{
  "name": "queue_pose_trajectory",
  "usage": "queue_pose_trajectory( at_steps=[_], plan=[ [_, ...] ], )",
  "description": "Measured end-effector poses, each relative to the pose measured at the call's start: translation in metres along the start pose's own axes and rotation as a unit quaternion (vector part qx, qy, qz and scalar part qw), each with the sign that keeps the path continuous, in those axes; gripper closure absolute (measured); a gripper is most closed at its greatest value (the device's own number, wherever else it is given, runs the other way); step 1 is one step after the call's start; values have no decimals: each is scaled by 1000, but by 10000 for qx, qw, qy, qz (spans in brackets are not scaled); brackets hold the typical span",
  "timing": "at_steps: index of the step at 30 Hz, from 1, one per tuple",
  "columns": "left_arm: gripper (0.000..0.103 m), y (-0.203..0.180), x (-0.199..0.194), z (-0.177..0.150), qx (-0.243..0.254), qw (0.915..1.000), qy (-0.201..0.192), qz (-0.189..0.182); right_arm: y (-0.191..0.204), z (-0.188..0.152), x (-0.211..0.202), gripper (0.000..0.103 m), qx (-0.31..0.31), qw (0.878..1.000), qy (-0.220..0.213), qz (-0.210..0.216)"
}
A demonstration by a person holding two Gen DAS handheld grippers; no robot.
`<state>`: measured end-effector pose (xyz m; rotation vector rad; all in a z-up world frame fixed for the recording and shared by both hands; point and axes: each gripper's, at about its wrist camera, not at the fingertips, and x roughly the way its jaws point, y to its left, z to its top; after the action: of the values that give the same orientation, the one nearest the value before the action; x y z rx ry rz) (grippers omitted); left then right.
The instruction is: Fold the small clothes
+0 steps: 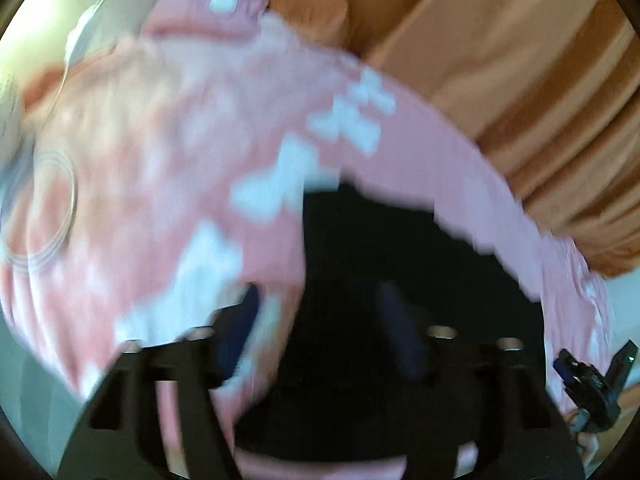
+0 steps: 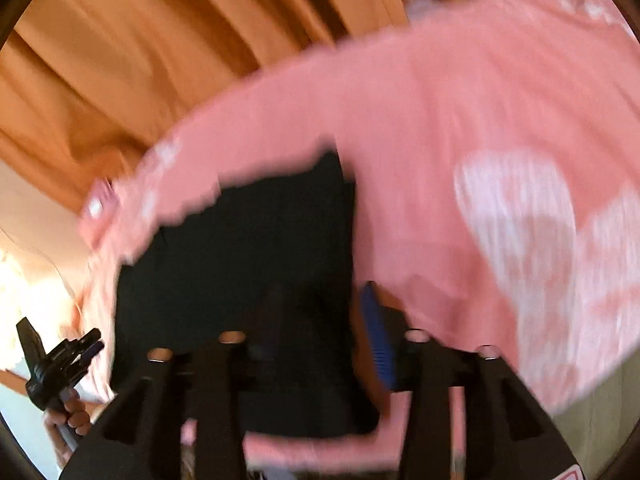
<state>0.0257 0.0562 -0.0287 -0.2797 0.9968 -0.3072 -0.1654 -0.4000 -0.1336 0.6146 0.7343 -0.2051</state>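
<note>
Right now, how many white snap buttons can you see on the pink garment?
1: a white snap button on the pink garment's tab, top of the left wrist view, left in the right view. Blur may hide others.

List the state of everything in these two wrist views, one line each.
pink garment: lifted and spread in the air, blurred by motion, white bow print showing
snap tab: on the garment's edge, snap undone
left tongs: open, cloth draped over one finger
right tongs: open, cloth against one finger
orange curtain: hanging in folds behind
</note>
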Motion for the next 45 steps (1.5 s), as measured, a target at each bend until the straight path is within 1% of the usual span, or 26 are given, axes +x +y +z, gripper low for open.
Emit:
queue_pose_trajectory(
  at_steps=[2,4,6,7,11,13,14,16,17,19,21,23,25,27,29,30,32,33,36,37,38,39,42,43,44,45],
  plan=[
    [37,-6,23,18,-7,9999,99,26,-2,18,22,45,5,9998,181,-106],
    [42,-10,59,30,-4,9991,386,-172,6,26,55,47,-90,9988,424,-234],
    [98,-16,85,31,97,9975,699,-23,17,28,76,96,-381,9966,629,-373],
    [98,-19,86,30,82,9971,752,-67,26,30,71,98,-482,9967,516,-402],
    [98,-21,49,41,185,9996,101,-173,61,41,6,98,-1025,9931,-565,-5],
    [98,-14,56,49,113,9999,49,46,60,53,7,98,-1007,9922,-729,28],
    [98,-11,67,50,139,9997,112,170,54,58,21,98,-967,9936,-583,-85],
    [98,0,100,46,42,9980,473,428,32,62,81,98,-726,9965,182,-373],
    [98,2,105,45,35,9981,474,402,24,58,106,98,-622,9951,556,-536],
    [97,-4,99,43,255,9980,359,453,24,53,105,98,-612,9956,426,-570],
    [95,-7,82,43,288,9981,326,440,36,51,83,95,-589,9958,180,-682],
    [96,-14,46,35,403,9982,38,434,63,37,46,94,-989,9915,-223,-819],
    [94,-30,18,14,499,9985,-79,211,91,18,30,90,-1193,9911,-231,-542],
    [94,-48,13,-15,577,9982,100,-102,126,-21,29,90,-1345,9906,165,175],
    [91,-71,33,-51,799,9947,597,-237,154,-59,45,95,-1597,9828,718,593],
    [91,-77,48,-69,935,9919,856,-92,166,-79,58,103,-1871,9766,901,565],
    [94,-68,50,-77,976,9921,782,-53,160,-90,69,103,-2033,9745,952,55],
    [95,-57,45,-74,954,9924,769,126,136,-84,64,103,-1813,9794,849,-270],
    [95,-16,29,-64,753,9924,577,782,47,-61,33,103,-652,9927,695,-745],
    [95,6,26,-62,654,9905,590,1059,26,-58,23,103,-442,9937,630,-811],
    [90,18,26,-62,547,9900,657,1126,15,-59,17,103,-219,9959,639,-605],
    [89,34,23,-63,246,9929,648,970,12,-59,15,103,-37,9960,725,-522],
    [90,41,15,-63,-27,9936,707,876,51,-64,19,103,-770,9882,632,-1161],
    [88,39,11,-63,-84,9943,670,830,63,-66,19,102,-796,9889,610,-1099],
    [79,37,9,-64,-138,9950,647,747,77,-66,17,101,-830,9913,553,-863],
    [59,36,8,-64,-197,9953,645,693,91,-66,14,101,-896,9923,503,-695]
  ],
)
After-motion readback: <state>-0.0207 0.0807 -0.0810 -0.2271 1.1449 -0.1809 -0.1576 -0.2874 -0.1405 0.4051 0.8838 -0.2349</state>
